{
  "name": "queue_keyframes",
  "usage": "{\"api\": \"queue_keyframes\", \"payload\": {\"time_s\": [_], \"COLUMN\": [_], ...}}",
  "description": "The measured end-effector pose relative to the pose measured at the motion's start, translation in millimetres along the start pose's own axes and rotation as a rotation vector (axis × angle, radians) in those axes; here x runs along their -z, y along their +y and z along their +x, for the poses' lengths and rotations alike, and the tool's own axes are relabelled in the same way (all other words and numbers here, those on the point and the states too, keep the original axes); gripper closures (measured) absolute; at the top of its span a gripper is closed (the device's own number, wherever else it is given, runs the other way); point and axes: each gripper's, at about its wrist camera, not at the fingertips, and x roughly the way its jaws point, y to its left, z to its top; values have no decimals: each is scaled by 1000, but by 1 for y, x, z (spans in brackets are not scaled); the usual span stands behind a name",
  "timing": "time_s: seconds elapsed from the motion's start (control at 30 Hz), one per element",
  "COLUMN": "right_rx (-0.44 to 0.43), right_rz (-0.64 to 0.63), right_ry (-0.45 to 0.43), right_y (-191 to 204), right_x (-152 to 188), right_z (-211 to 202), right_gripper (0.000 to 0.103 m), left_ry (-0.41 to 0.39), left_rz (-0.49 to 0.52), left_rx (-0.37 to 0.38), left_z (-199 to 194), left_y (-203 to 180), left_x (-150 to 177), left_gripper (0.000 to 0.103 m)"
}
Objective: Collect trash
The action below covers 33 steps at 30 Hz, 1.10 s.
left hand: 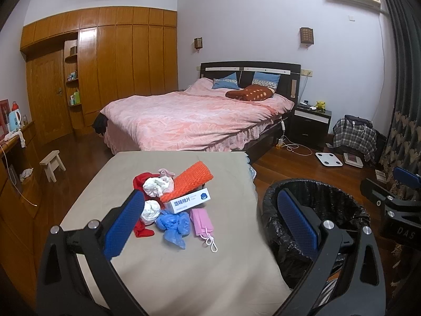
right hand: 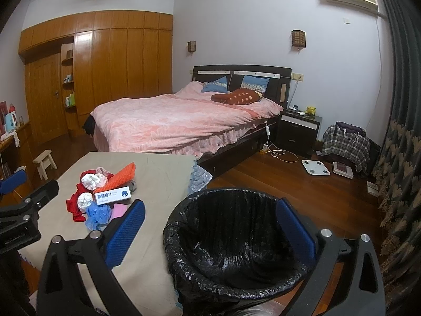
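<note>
Left gripper (left hand: 210, 223): jaws spread wide, nothing between them. It hangs above the near part of the table (left hand: 184, 276), which is covered by a beige cloth. Its right finger stands in front of the trash bin (left hand: 350, 210).

Right gripper (right hand: 210, 231): jaws spread wide, nothing held. It hangs over the trash bin (right hand: 236, 239), which sits between its fingers in the right wrist view. The bin is lined with a black bag and stands on the floor just beside the table's right edge. No contents can be made out inside.

Trash pile: located on the table ahead of the left gripper, just beyond its left finger, and ahead-left of the right gripper. Items, nearest first:
- pink face mask (left hand: 202, 222) with white ear loops, lying flat;
- crumpled blue plastic (left hand: 172, 223), touching the mask's left side;
- red cloth (left hand: 140, 229), under and left of the pile;
- two balls of white paper (left hand: 151, 209), one behind the other;
- white box (left hand: 188, 201) with Chinese print and a blue emblem, resting on the pile;
- orange ribbed piece (left hand: 188, 184), leaning tilted behind the box.

Beyond the table: a bed (left hand: 184, 121) with a pink cover, then a wooden wardrobe (left hand: 118, 60) along the far wall.
</note>
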Motion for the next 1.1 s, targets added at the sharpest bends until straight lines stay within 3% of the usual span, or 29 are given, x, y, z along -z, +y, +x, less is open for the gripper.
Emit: {"api": "queue_keyframes", "payload": {"time_s": [1.1], "right_rx": [-6], "right_rz": [-2], "right_ry": [12], "right_y": [8], "right_x": [7], "right_z": [10], "right_gripper": [6], "left_ry": [7], "left_rz": [-4], "left_rx": [0], "left_z": [5], "left_y": [1], "left_x": [4], "left_gripper": [5]}}
